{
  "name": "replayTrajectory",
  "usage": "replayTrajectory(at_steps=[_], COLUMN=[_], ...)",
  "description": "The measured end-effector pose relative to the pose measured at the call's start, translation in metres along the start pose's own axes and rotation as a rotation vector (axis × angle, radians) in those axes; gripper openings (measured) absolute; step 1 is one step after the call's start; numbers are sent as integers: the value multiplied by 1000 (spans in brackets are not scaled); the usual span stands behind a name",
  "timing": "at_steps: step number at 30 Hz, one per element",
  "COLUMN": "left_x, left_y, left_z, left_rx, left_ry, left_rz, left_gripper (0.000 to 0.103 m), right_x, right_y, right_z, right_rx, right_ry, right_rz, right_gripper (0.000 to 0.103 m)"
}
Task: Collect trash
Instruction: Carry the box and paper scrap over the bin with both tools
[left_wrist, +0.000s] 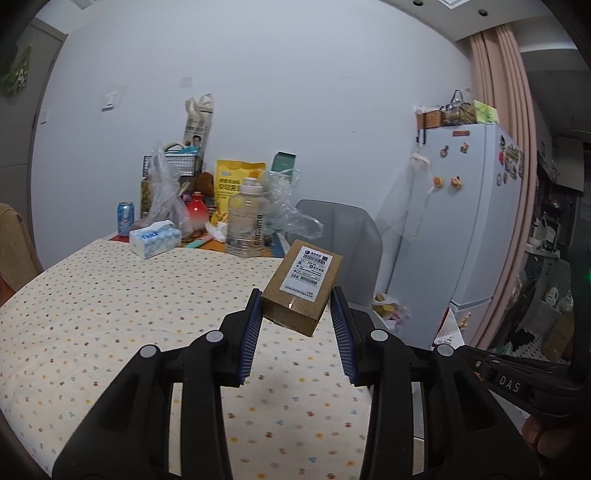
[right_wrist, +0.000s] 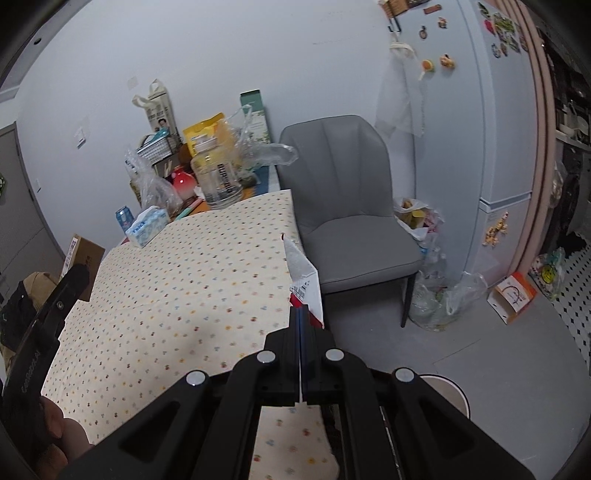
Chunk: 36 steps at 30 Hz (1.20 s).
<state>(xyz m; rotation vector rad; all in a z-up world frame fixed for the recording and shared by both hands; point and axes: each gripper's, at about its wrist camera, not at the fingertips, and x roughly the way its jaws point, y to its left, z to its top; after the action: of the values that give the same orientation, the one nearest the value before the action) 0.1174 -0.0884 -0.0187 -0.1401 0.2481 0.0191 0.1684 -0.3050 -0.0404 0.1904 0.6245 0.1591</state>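
My left gripper (left_wrist: 297, 301) is shut on a small brown cardboard box (left_wrist: 302, 286) with a white shipping label and holds it tilted above the table's right side. The box also shows in the right wrist view (right_wrist: 83, 260) at the far left. My right gripper (right_wrist: 301, 314) is shut on a flat white and red paper wrapper (right_wrist: 304, 280) that sticks up from the fingers beside the table's right edge. Its tip shows in the left wrist view (left_wrist: 448, 332).
The table (right_wrist: 177, 280) has a dotted cloth. At its far end stand a tissue pack (left_wrist: 155, 238), a blue can (left_wrist: 125, 218), a clear jug (left_wrist: 245, 221), bags and snacks. A grey chair (right_wrist: 351, 206) stands right of the table, trash bags (right_wrist: 436, 295) beside it, a fridge (left_wrist: 476, 221) behind.
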Motion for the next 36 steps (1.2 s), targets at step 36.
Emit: replayTrajectory(at_steps=[36], left_x=[75], left_y=[-176], left_z=[-86], left_rx=[229], left_ry=[230], left_rz=[-180], left_gripper=[38], right_x=[60], right_y=[-199], right_z=[-87], right_rx=[343], right_ry=[133], right_rz=[-74], right_gripper=[2])
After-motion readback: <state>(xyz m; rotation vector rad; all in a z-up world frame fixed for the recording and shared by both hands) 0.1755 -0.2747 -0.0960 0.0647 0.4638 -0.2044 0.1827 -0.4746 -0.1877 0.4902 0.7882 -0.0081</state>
